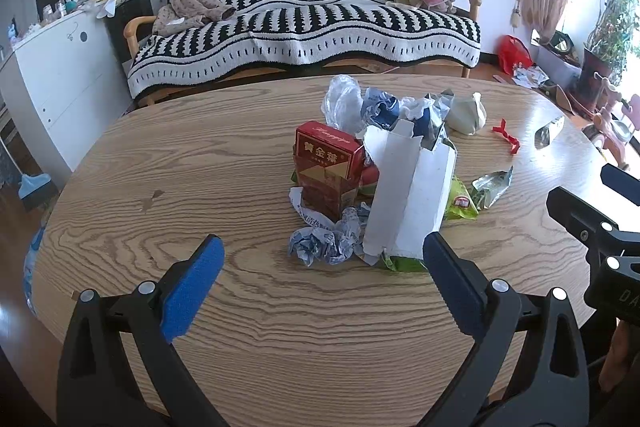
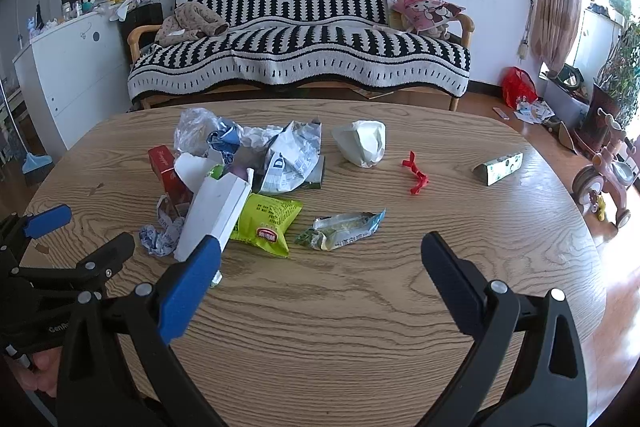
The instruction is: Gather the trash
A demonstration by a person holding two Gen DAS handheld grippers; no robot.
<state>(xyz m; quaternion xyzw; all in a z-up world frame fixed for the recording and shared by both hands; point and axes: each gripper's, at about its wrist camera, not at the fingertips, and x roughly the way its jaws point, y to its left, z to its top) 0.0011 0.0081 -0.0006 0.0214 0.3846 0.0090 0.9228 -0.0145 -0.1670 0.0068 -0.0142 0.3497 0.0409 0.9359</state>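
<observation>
Hovering: left tongs [image 1: 320, 259], right tongs [image 2: 320, 259], both spread wide, empty. Risk: white carton [image 1: 408, 195] leans on heap; nudge topples it, scatters wrappers across worktop [image 1: 200, 155].

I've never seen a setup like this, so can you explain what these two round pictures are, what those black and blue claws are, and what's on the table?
They are hand-held grippers, one in each of a person's hands, each with a wide-angle camera looking forward along its fingers. One picture comes from the left gripper, the other from the right gripper. Both have their jaws spread open and hold nothing.

On the wooden table lies trash: a red box, a white carton, crumpled paper, a green snack bag, a silvery wrapper, a white wad, a red scrap and a small patterned carton. A striped sofa stands behind.
</observation>
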